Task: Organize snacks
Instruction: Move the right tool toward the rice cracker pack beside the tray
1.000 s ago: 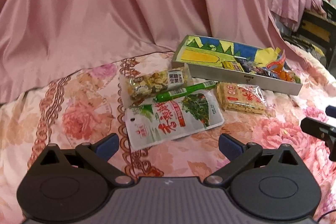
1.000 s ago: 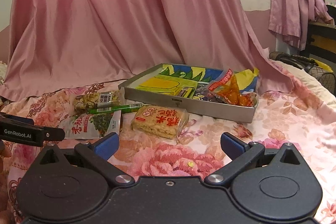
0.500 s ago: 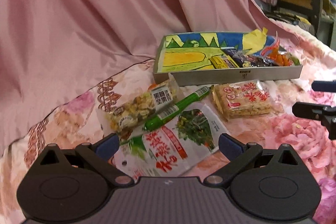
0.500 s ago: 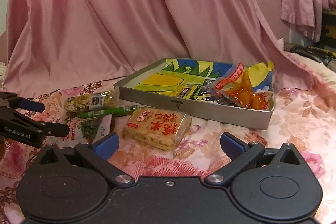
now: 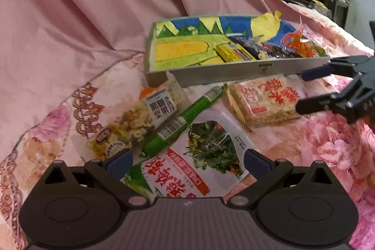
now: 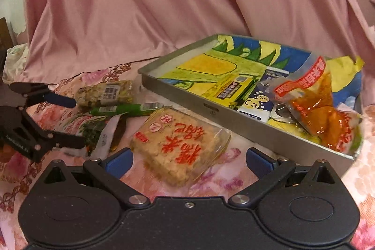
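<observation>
Now, in the left wrist view, the left hand-held gripper (image 5: 188,162) fills the bottom of the frame with its two blue-tipped fingers (image 5: 118,162) spread wide and nothing between them. Just above them, at lower centre, lies a flat pickled vegetable pouch (image 5: 199,161) with red characters. A green sausage stick (image 5: 181,124) lies diagonally across its upper edge, and to the left of the stick is a clear nut snack bar (image 5: 138,122) with a white label. Right of centre lies a rice cake pack (image 5: 262,101) on the floral bedspread (image 5: 328,149). Behind these, in the upper middle, stands a grey metal tray (image 5: 234,73) with a colourful drawing inside and several packets in its right part. The right hand-held gripper (image 5: 302,90) enters from the right edge, fingers apart, its tips over the right end of the rice cake pack. A pink curtain (image 5: 93,4) covers the upper left.

In the right wrist view, the right hand-held gripper (image 6: 189,162) is at the bottom, spread open and empty. The rice cake pack (image 6: 180,144) lies directly above the gap, at lower centre. The metal tray (image 6: 211,107) takes the right half; an orange snack bag (image 6: 314,107) leans in its right side, with yellow and white-blue packets beside it. At the left edge the left hand-held gripper (image 6: 78,122) is seen open, near the vegetable pouch (image 6: 93,130), the green stick (image 6: 126,109) and the nut bar (image 6: 105,93).
</observation>
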`<state>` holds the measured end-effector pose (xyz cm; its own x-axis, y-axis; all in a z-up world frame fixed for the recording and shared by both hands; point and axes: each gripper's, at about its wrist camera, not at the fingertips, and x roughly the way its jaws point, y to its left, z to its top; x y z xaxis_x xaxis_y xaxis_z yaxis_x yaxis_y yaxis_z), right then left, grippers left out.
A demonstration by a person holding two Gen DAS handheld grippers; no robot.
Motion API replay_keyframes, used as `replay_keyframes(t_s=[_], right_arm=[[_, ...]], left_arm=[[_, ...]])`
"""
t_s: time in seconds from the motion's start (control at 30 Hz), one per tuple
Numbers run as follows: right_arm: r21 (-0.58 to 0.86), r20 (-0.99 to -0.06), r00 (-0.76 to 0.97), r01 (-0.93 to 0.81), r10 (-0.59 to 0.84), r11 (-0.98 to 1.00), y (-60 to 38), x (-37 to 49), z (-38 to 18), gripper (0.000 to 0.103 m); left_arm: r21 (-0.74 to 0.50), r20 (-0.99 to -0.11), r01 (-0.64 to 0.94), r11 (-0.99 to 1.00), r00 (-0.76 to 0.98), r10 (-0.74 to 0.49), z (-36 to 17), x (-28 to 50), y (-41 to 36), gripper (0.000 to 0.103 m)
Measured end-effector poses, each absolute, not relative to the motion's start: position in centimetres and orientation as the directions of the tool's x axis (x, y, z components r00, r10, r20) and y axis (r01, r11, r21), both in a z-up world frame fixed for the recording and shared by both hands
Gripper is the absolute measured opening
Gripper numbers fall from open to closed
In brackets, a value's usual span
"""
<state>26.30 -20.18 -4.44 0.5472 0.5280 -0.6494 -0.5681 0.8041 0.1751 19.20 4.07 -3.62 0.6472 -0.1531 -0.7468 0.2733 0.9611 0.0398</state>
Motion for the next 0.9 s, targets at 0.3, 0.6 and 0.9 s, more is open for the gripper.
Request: replay_keyframes(t_s=[0.3,0.6,0.9], right_arm=[[0.333,-0.641,0.447,-0.57,0.624,0.751,-19.5,29.8,-6.0,0.102],[0.428,-0.621,0.339,-0.609,0.707,0.668,-20.1,27.7,-5.8,0.102],[0.263,-0.64,0.423,-0.664,0.641,0.7,-18.0,27.5,-4.7,0.102]], left_arm=[[-0.051,-0.811,0.364,0.93,0.528,-0.251,-4.7,20.9,5.3,0.103],[-0.074,-0.817,0.398,0.914,0.501,-0.284,-3.9,19.0,5.0,0.103],[0.011,-0.839,0.456,0.89,0.488,-0.239,-4.1,20.1,3.6,0.103]])
